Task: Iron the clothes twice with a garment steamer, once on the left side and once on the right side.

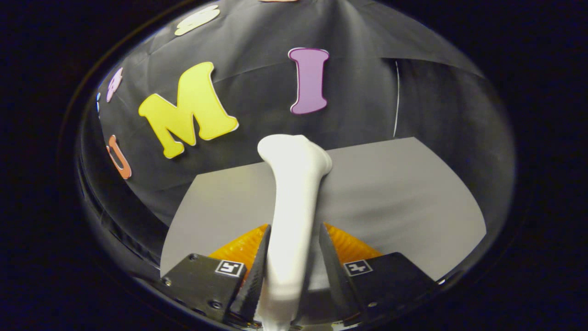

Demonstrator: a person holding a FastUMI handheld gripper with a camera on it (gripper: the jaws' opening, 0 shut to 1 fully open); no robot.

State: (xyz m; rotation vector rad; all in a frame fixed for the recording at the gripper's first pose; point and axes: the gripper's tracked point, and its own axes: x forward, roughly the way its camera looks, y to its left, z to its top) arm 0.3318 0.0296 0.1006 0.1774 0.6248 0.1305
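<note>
Holding the steamer [294, 202] between my jaws, left one touching, right unclear; I keep it upright above the table [413, 197].

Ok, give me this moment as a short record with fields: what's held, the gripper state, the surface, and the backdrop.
held item: white garment steamer, handle between the fingers, head pointing away
gripper: left finger against the handle, small gap at the right finger; full grip unclear
surface: grey table beyond the fingers
backdrop: black cloth wall
clothes: none identifiable
</note>
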